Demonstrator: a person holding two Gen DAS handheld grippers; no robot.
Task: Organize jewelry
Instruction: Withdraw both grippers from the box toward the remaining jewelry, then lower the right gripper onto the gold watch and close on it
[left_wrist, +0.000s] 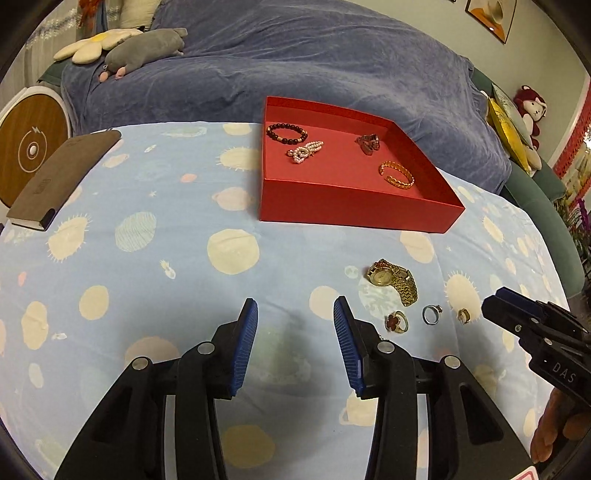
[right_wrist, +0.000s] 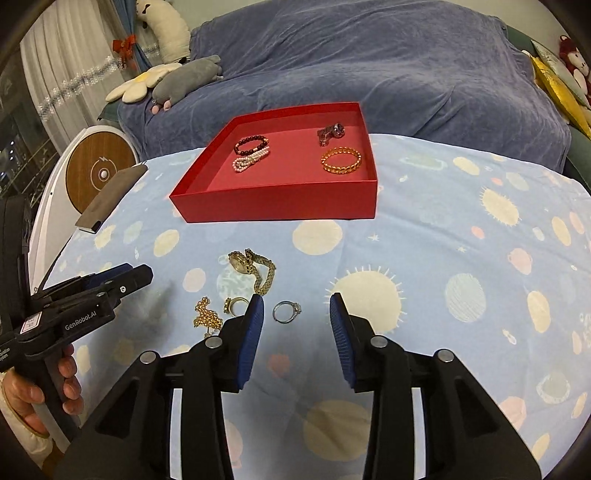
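A brown notebook (left_wrist: 55, 177) lies far left of the hand-held gripper on the planet-print tablecloth (left_wrist: 147, 258). Beyond it, a blue-covered sofa (left_wrist: 295, 66) holds 1 grey plush (left_wrist: 147, 50) beside a flower cushion (left_wrist: 92, 46).

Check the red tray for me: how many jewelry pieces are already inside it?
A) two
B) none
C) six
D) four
D: the red tray holds a dark bead bracelet, a pearl piece, a gold chain bangle and a small dark metal piece.
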